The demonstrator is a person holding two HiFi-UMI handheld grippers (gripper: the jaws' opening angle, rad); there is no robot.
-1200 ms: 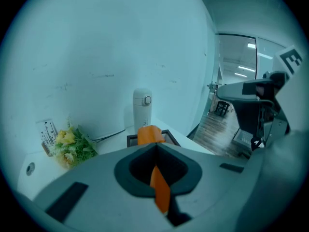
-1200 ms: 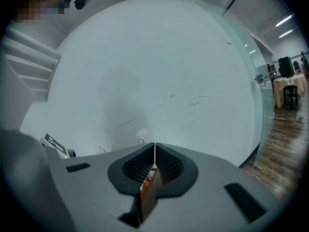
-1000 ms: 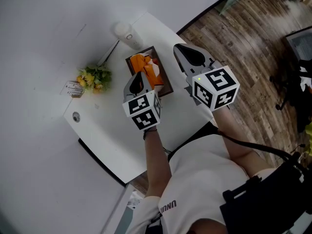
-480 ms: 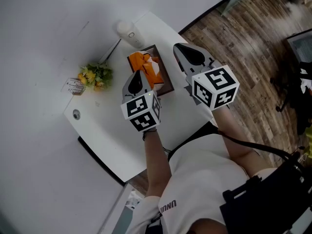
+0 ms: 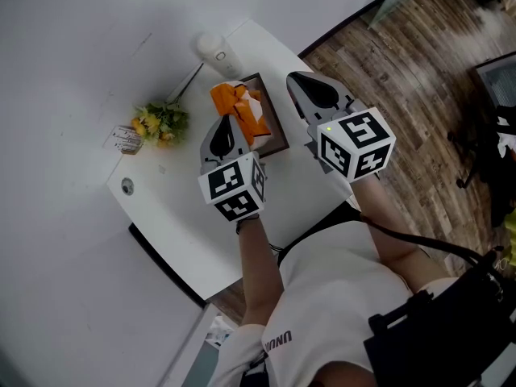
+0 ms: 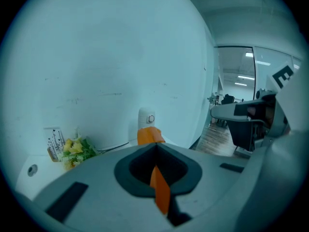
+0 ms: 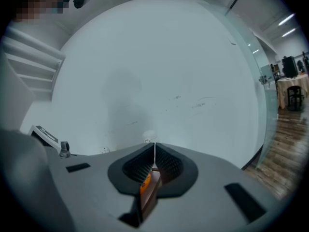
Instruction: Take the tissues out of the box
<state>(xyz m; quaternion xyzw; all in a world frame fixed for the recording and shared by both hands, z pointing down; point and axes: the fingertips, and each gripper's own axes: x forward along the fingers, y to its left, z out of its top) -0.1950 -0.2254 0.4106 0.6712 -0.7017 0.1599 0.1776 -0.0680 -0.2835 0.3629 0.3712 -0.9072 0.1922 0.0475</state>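
A brown tissue box (image 5: 272, 132) stands on the white table (image 5: 173, 216). An orange tissue (image 5: 235, 102) rises out of its top. My left gripper (image 5: 228, 121) is shut on that tissue, just above the box. In the left gripper view an orange strip of tissue (image 6: 160, 187) runs between the closed jaws of the left gripper (image 6: 155, 146), and more of it bunches past the tips. My right gripper (image 5: 295, 79) hovers to the right of the box. In its own view the right gripper (image 7: 154, 146) is shut, and the box (image 7: 150, 192) shows through the gap.
A white cylinder (image 5: 214, 51) stands at the table's far end by the wall, with a black cable beside it. Yellow flowers (image 5: 161, 123) and a small card (image 5: 122, 141) lie left of the box. Wood floor (image 5: 403, 39) lies beyond the table's right edge.
My left gripper has risen slightly and the orange tissue stands a little higher out of the box. The right gripper has kept still.
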